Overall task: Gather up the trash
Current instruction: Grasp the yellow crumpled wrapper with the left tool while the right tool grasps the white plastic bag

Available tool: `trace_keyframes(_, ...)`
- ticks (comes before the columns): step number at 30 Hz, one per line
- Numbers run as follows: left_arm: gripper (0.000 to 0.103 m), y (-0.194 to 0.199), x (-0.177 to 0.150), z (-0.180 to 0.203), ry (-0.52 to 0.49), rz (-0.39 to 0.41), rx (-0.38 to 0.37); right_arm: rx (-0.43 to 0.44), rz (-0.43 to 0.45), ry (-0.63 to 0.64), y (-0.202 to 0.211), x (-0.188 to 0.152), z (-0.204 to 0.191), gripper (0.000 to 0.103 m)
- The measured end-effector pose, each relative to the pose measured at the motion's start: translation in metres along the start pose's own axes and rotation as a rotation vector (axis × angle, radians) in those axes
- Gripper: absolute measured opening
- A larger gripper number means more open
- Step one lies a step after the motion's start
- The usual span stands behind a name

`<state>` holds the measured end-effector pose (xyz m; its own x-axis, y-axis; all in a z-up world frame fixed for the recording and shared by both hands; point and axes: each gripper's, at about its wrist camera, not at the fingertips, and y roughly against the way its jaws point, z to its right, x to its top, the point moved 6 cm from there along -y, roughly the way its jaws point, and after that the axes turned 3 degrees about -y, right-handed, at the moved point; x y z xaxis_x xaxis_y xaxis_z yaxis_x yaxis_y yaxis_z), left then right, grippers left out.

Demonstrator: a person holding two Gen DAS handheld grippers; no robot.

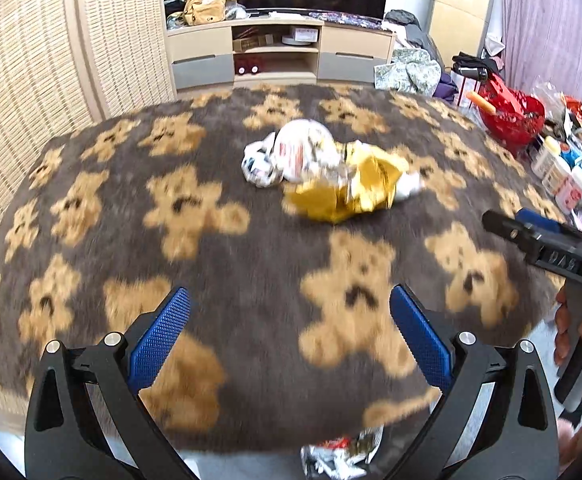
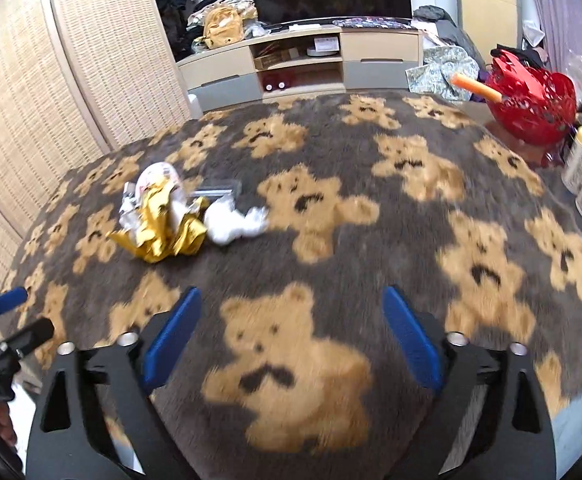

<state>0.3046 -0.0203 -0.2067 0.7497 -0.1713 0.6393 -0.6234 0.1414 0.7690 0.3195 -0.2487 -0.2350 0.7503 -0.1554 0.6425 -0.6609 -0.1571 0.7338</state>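
Blanket (image 1: 251,264): bear-patterned, covers the whole work surface, so the trash sits in plain reach.
Trash pile (image 1: 331,172): crumpled white and gold wrappers bunched mid-blanket, well ahead of both tools.
Left gripper (image 1: 289,332): jaws spread, holding nothing, aimed at the pile.
Right gripper (image 2: 292,328): likewise spread and bare, pile off to its left.
Hidden: a foil scrap (image 1: 343,454) below the blanket's near edge, partly cut off; everything motion-blurred.

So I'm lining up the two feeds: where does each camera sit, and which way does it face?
Left wrist: on the left gripper, facing the trash pile ahead; right gripper and hand show at right.
Right wrist: on the right gripper, facing across the bear blanket; pile far left.
Shared: pile, blanket, red basket.
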Motion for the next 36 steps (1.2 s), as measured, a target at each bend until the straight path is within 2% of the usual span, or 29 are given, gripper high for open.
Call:
trace_keyframes(3, 0.093, -0.012, 0.019, 0.003, -0.009, 0.014, -0.017, 0.001, 0.000, 0.005, -0.012, 0.010, 0.001, 0.075)
trace_keyframes(5, 0.085, -0.021, 0.030, 0.004, -0.016, 0.019, -0.016, 0.002, 0.001, 0.004, -0.020, 0.016, 0.002, 0.068)
trace_keyframes(13, 0.076, -0.060, 0.058, 0.008, 0.006, 0.003, -0.045, 0.017, 0.021, -0.006, -0.043, 0.040, -0.004, 0.060)
trace_keyframes(19, 0.065, -0.090, 0.060, 0.011, -0.016, -0.044, -0.053, 0.044, -0.004, 0.006, -0.065, 0.052, -0.017, 0.058)
trace_keyframes(28, 0.030, -0.101, 0.058, 0.011, -0.047, -0.039, -0.153, 0.088, -0.080, 0.072, -0.099, 0.041, -0.050, 0.058)
trace_keyframes(30, 0.024, -0.101, 0.058, 0.011, -0.057, -0.033, -0.150, 0.101, -0.084, 0.074, -0.103, 0.038, -0.056, 0.047)
trace_keyframes(32, 0.022, -0.102, 0.058, 0.010, -0.059, -0.030, -0.160, 0.126, -0.092, 0.076, -0.103, 0.036, -0.062, 0.028)
trace_keyframes(36, 0.015, -0.101, 0.058, 0.014, -0.072, -0.022, -0.162, 0.131, -0.093, 0.107, -0.099, 0.033, -0.070, 0.021)
